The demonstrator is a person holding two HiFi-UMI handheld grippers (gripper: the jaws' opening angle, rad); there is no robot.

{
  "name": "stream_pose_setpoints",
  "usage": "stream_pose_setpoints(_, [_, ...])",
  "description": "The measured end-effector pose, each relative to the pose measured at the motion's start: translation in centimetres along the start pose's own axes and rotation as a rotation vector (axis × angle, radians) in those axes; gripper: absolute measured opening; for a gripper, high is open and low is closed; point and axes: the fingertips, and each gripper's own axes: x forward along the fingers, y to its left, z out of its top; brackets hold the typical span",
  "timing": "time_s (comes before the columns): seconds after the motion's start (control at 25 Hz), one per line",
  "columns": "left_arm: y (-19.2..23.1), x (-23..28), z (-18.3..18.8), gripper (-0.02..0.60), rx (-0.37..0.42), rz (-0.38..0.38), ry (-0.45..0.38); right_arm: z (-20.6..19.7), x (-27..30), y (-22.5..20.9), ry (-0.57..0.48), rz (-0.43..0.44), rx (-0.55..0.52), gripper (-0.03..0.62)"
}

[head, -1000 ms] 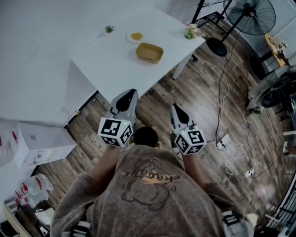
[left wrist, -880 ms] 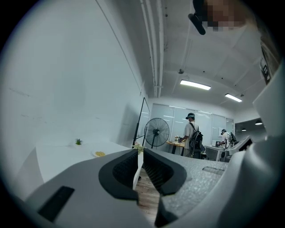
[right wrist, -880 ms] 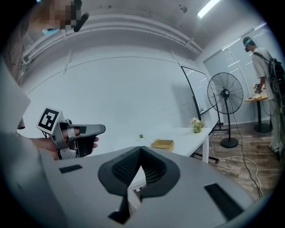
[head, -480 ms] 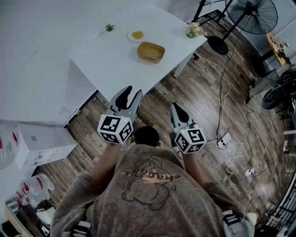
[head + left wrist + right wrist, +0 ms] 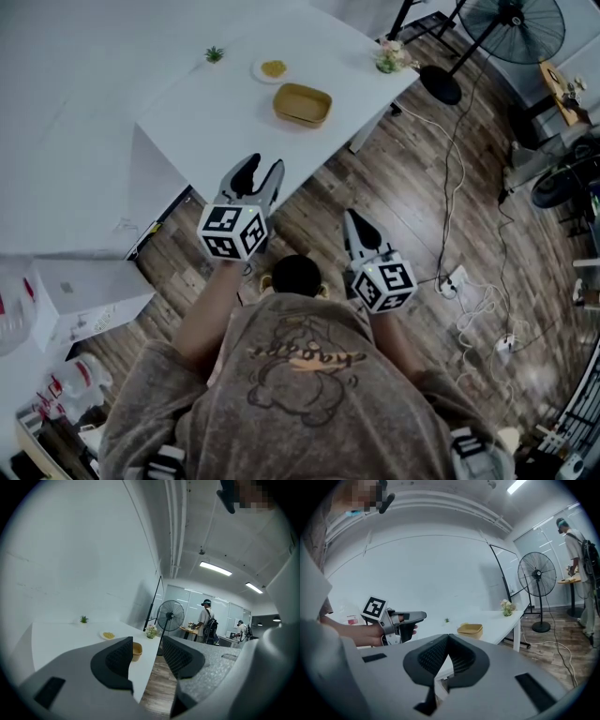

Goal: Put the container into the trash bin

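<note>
Now the left gripper (image 5: pixel 260 174) has pushed forward from over the floor to the near edge of the bench (image 5: pixel 202 117). Its fingers (image 5: pixel 114 662), clenched a second ago, are spreading apart with nothing between them. The yellow container (image 5: pixel 302 104) sits untouched on the bench, ahead of those fingers and a little to their right, while the right gripper (image 5: pixel 355 228) has hardly shifted, its fingers clenched on nothing, the container well ahead of them.
</note>
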Motion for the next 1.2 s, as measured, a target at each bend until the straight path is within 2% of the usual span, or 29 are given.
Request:
stream_pose_setpoints(0.52, [7.9, 11.2, -4.3, 0.181, -0.047, 0.083, 0.117, -1.2, 4.0, -2.5, 0.052, -0.008, 0.034, 0.002])
stream_pose_setpoints(0.92, [12.7, 18.7, -7.6, 0.181, -0.07, 0.155, 0.184, -3.4, 4.5, -5.3, 0.098, -0.073, 0.079, 0.002])
stream_pose_setpoints(1.2, [16.2, 23.2, -8.4, 0.183, -0.089, 0.213, 0.204, -4.3, 5.2, -6.9, 0.135, -0.106, 0.101, 0.002])
